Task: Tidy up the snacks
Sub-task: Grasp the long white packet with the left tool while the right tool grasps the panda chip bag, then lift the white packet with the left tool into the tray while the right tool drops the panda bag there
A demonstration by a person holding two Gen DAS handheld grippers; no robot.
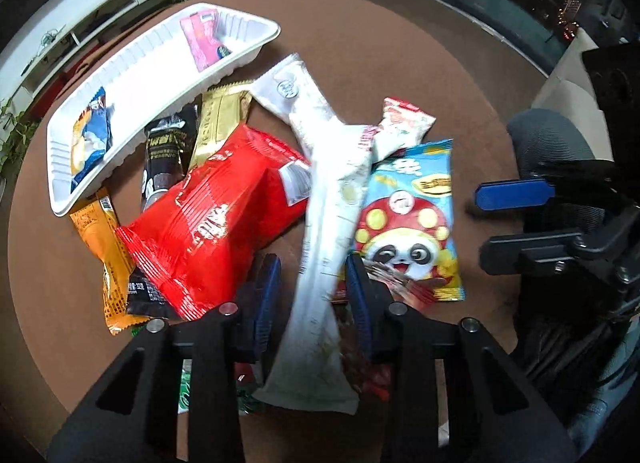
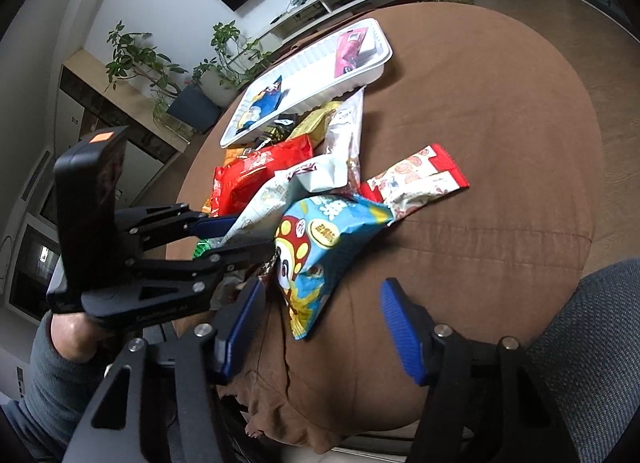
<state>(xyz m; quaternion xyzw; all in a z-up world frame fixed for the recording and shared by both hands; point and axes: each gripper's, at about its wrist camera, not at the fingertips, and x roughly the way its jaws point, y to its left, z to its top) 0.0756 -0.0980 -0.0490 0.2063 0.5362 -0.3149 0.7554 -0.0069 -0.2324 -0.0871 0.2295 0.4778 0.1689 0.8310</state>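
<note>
Left claw narrowed around one white packet; two snacks in tray.

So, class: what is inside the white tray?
The white tray holds a pink packet at one end and a blue packet at the other; bare between. Anything beneath those packets is hidden.

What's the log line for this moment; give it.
left gripper: around white packet, grip unclear | right gripper: open, empty | tray: two snacks
</note>
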